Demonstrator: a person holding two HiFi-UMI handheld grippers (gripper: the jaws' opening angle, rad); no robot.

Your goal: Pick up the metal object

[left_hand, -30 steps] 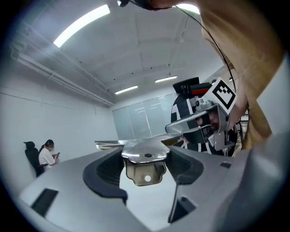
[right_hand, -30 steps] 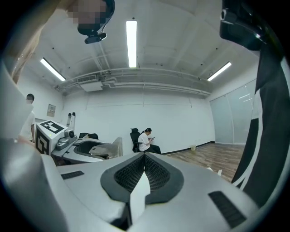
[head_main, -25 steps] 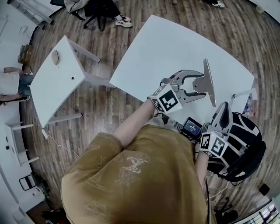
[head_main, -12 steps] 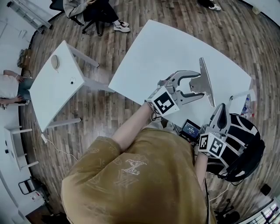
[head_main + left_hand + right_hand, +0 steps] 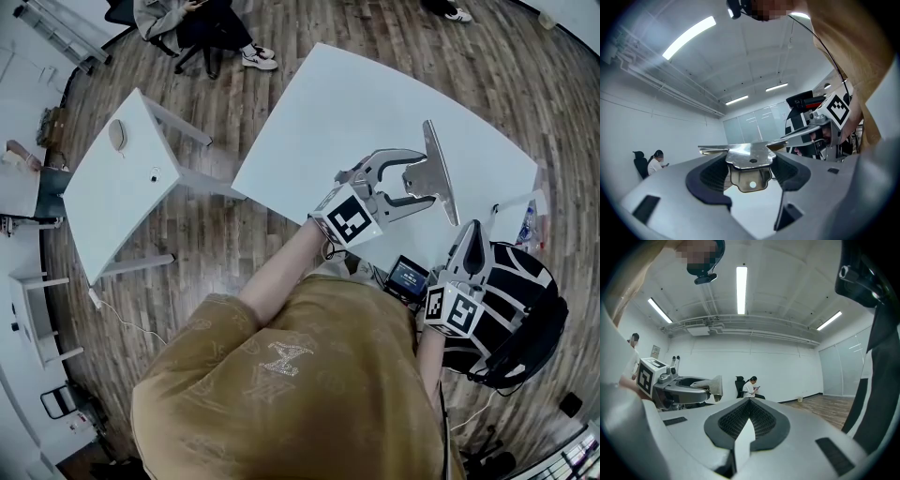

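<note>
The metal object (image 5: 429,176) is a shiny bracket with a long flat plate, held over the near right part of the white table (image 5: 356,103). My left gripper (image 5: 410,190) is shut on it. In the left gripper view both dark pads press the sides of the bracket (image 5: 750,165), and its plate spreads across above the jaws of the left gripper (image 5: 750,177). My right gripper (image 5: 475,246) hangs lower right, off the table edge, apart from the object. Its pads meet with nothing between them in the right gripper view (image 5: 749,420), which also shows the metal object (image 5: 716,385) at the left.
A smaller white table (image 5: 112,187) stands to the left on the wooden floor. A seated person (image 5: 192,19) is at the far top. A black-and-white bag (image 5: 520,309) and a small screen device (image 5: 410,275) lie beside the right gripper.
The left gripper with the metal object has shifted slightly left and away across the table. The right gripper has barely moved.
</note>
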